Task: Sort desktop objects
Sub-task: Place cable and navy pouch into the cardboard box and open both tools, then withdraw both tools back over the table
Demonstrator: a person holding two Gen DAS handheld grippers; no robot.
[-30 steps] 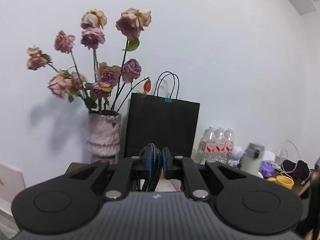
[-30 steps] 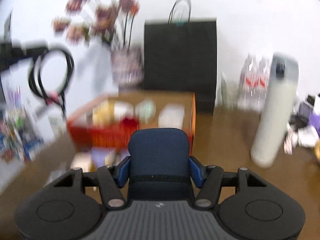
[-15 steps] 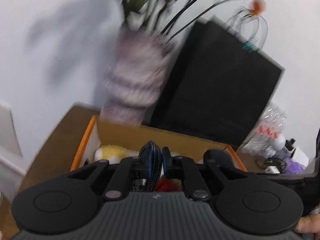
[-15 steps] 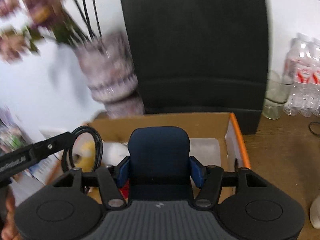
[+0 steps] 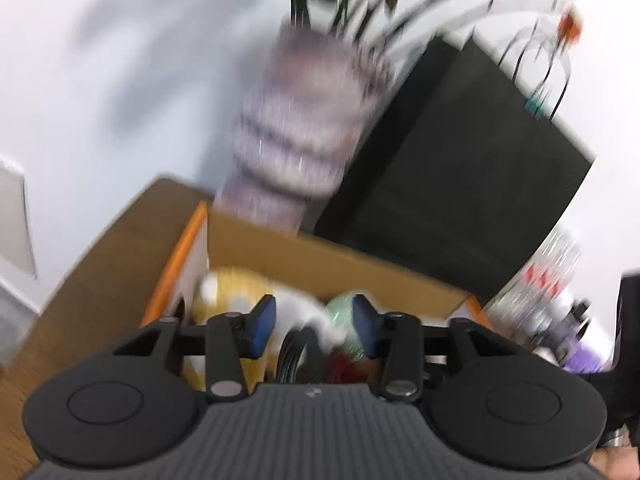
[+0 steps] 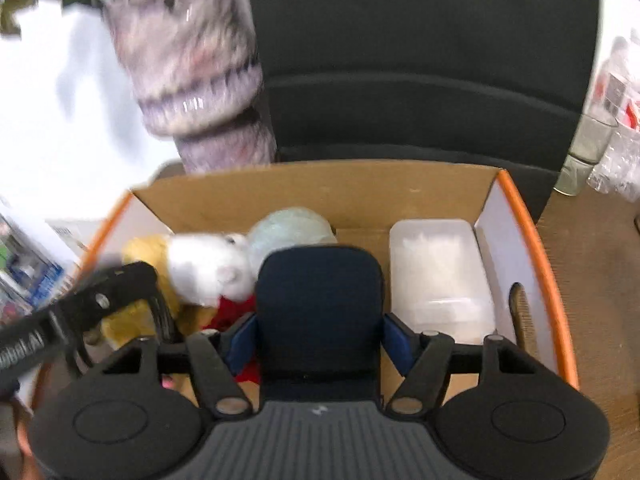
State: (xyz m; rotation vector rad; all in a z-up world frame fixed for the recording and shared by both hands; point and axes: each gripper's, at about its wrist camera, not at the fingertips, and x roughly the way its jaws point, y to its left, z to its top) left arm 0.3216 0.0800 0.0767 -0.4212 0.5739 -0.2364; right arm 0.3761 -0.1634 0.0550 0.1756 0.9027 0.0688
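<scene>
Both grippers hang over a cardboard box with an orange rim [image 5: 176, 264] [image 6: 536, 240]. My left gripper [image 5: 314, 312] is opening, its blue pads well apart. The black coiled cable [image 5: 296, 356] sits loose below the pads, touching neither. In the right wrist view the cable [image 6: 160, 312] hangs under the left gripper's fingers [image 6: 116, 284] at the box's left side. My right gripper [image 6: 320, 336] holds a dark blue case [image 6: 320, 300] upright above the box. Its jaws are beginning to open, with the pads still against the case's sides.
The box holds a white plush toy [image 6: 208, 268], a yellow plush [image 6: 148, 252], a pale green round thing [image 6: 292, 224], something red [image 6: 232, 312] and a clear plastic container [image 6: 436, 272]. Behind it stand a vase [image 5: 296, 136] and a black paper bag [image 5: 460, 184]. Water bottles [image 6: 616, 120] stand right.
Both grippers came forward and down over the box. The left gripper, shut on the cable coil before, has spread its pads and released it. The right still carries the case.
</scene>
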